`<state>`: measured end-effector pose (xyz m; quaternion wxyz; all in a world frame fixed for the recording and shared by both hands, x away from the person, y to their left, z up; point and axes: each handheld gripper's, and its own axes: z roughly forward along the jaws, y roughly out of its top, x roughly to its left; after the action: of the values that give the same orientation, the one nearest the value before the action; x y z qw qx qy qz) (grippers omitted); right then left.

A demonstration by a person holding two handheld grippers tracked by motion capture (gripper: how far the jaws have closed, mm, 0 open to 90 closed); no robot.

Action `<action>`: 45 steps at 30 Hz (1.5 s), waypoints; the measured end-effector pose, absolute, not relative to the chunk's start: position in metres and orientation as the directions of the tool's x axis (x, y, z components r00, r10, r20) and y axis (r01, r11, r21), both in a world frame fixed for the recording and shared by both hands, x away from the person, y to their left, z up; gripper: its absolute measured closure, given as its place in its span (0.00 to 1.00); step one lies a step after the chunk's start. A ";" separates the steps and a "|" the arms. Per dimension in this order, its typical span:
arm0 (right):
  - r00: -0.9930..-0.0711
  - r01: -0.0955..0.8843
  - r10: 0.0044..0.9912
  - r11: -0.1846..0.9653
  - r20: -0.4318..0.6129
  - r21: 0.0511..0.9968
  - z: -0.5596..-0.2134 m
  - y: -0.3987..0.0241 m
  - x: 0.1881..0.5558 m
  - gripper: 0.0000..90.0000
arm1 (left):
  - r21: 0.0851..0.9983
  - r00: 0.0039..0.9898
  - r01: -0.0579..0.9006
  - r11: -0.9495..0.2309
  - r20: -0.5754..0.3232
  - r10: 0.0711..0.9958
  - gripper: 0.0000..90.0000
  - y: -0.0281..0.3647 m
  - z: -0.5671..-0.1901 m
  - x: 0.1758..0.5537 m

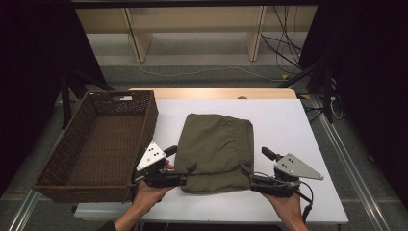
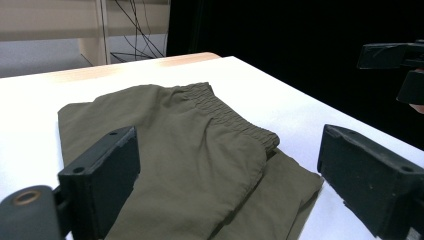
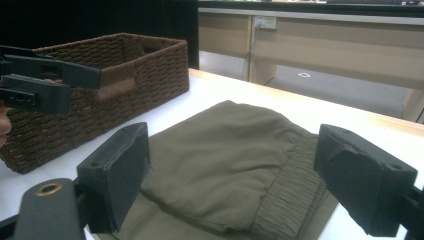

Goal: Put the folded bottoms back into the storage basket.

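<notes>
A folded olive-green garment (image 1: 216, 149) with an elastic waistband lies in the middle of the white table (image 1: 284, 125). My left gripper (image 1: 191, 169) sits at its near left corner, jaws open, and in the left gripper view the garment (image 2: 190, 150) spreads between and beyond the two black jaws of the left gripper (image 2: 227, 145). My right gripper (image 1: 245, 171) stands at the near right corner, open too. In the right gripper view the cloth (image 3: 235, 155) lies between the jaws of the right gripper (image 3: 230, 145). Neither pair of jaws presses on the fabric.
A dark brown wicker basket (image 1: 150, 122) stands empty at the table's left, close to the left hand; its wall (image 3: 125, 65) rises beyond the garment. Pale wooden shelving (image 1: 192, 24), cables and stand legs lie past the far edge.
</notes>
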<state>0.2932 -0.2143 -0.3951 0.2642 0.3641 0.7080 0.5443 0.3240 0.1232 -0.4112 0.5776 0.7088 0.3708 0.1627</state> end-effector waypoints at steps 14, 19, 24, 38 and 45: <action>-0.599 0.224 0.801 0.157 0.009 0.962 -0.394 -0.214 0.294 0.18 | 0.936 0.662 0.345 -0.065 -0.194 0.724 0.11 0.122 -0.412 0.325; -0.591 0.219 0.807 0.157 0.002 0.963 -0.393 -0.215 0.297 0.18 | 0.931 0.651 0.359 -0.072 -0.194 0.734 0.11 0.122 -0.413 0.327; -0.585 0.221 0.811 0.161 -0.002 0.962 -0.391 -0.217 0.304 0.18 | 0.921 0.632 0.383 -0.068 -0.208 0.746 0.11 0.122 -0.415 0.330; -0.578 0.237 0.816 0.185 -0.015 0.954 -0.390 -0.218 0.322 0.18 | 0.886 0.576 0.461 -0.053 -0.253 0.777 0.12 0.123 -0.419 0.340; -0.574 0.253 0.819 0.195 -0.015 0.948 -0.391 -0.220 0.331 0.18 | 0.856 0.536 0.516 -0.036 -0.289 0.793 0.12 0.126 -0.422 0.346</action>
<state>0.3314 -0.2201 -0.3905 0.2745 0.3708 0.7226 0.5149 0.3464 0.1255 -0.4219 0.5174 0.7072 0.4627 0.1342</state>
